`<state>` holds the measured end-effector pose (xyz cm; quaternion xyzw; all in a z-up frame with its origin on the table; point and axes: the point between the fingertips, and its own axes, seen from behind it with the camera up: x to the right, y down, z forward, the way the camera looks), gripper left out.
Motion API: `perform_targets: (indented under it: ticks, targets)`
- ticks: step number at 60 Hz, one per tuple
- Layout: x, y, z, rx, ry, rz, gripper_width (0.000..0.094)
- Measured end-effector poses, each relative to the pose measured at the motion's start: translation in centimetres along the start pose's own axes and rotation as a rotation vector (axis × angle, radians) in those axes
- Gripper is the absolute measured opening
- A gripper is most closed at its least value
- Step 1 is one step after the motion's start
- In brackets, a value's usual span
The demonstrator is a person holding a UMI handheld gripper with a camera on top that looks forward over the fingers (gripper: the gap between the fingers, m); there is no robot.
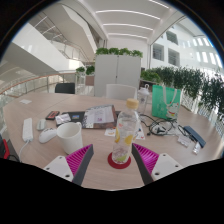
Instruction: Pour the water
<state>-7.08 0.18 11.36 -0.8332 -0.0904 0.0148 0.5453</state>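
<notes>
The tongs (113, 163) are spread, pinching nothing. Between their pink pads stands a clear plastic bottle (125, 131), upright on a red coaster (119, 161) on the pale round worktop (40, 108). A white cup (70, 136) sits left of the bottle, a green translucent glass (164, 99) beyond it to the right.

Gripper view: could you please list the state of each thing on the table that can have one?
Bottle: upright on a red coaster, cap on, standing just ahead of the tool's fingers with gaps on both sides.
Tool: open, not touching the bottle.
White cup: upright; contents cannot be seen.
Green pitcher: upright, beyond the bottle.
Papers: lying flat on the table.
</notes>
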Motion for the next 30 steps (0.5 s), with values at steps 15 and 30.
perform_targets:
  ticks: [15,30]
  targets:
    - [-5.2,-3.9,-13.3,0.027,0.116,0.077,0.0846]
    - [-8.9,-6.7,-21.1,0.013,0.148,0.099,0.0844]
